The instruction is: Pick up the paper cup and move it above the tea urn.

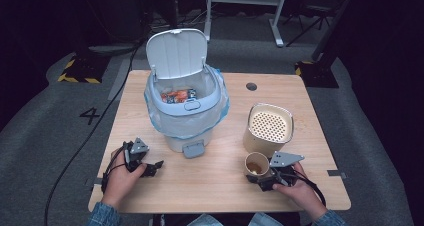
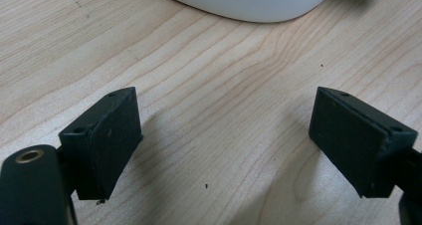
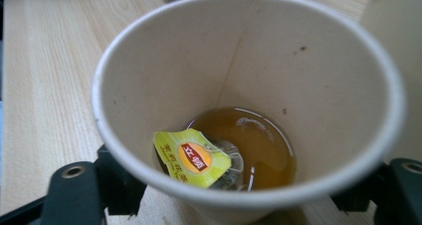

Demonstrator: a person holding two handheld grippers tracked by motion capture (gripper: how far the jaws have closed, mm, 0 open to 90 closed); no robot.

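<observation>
At the near right of the wooden bench (image 1: 210, 186), the right tool (image 1: 261, 180) brackets a tan paper cup (image 3: 249, 110) holding tea and a yellow-tagged teabag (image 3: 194, 158). Grip reads as seated; squeeze gently, lift level. Left tool (image 2: 224, 145) rests released.

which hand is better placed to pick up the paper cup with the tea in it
Right. The right gripper already has the paper cup between its jaws, while the left gripper sits open over bare table beside the bin.

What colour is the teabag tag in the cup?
Yellow, with a red-and-orange logo; the tag lies inside the cup, clearest in the right gripper view.
</observation>
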